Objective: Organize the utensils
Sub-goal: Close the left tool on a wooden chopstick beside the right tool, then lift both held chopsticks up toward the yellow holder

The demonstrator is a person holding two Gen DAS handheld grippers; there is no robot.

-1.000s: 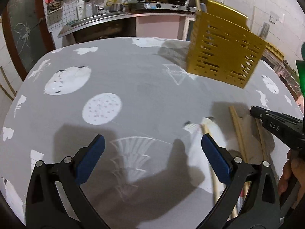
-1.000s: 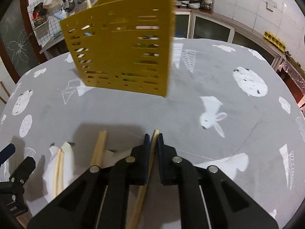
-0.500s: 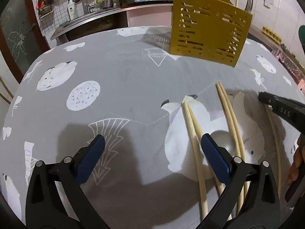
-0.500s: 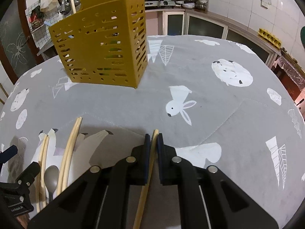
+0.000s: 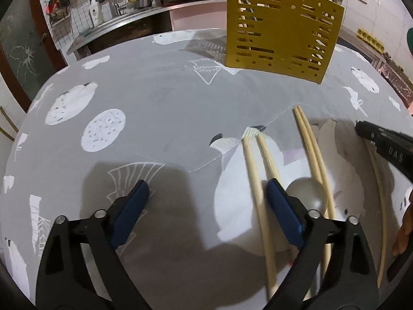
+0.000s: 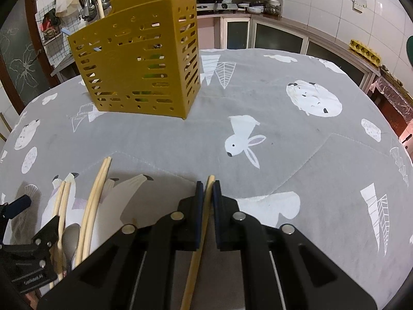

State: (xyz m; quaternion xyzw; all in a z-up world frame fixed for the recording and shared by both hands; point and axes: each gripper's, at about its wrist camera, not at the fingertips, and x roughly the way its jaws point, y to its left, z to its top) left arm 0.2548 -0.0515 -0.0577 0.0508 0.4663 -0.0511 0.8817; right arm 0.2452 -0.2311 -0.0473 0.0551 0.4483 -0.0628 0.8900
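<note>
White letters reading "DAS" show on the black body of the right claw point(image 5: 387, 144), out to the right of the left claw point(image 5: 206, 199) in the left wrist view. From the right wrist view, a pale line of print sits low on the left claw's black frame, down to the left of the right claw, but it is too small and blurred to read. Nothing else carries legible writing.
</note>
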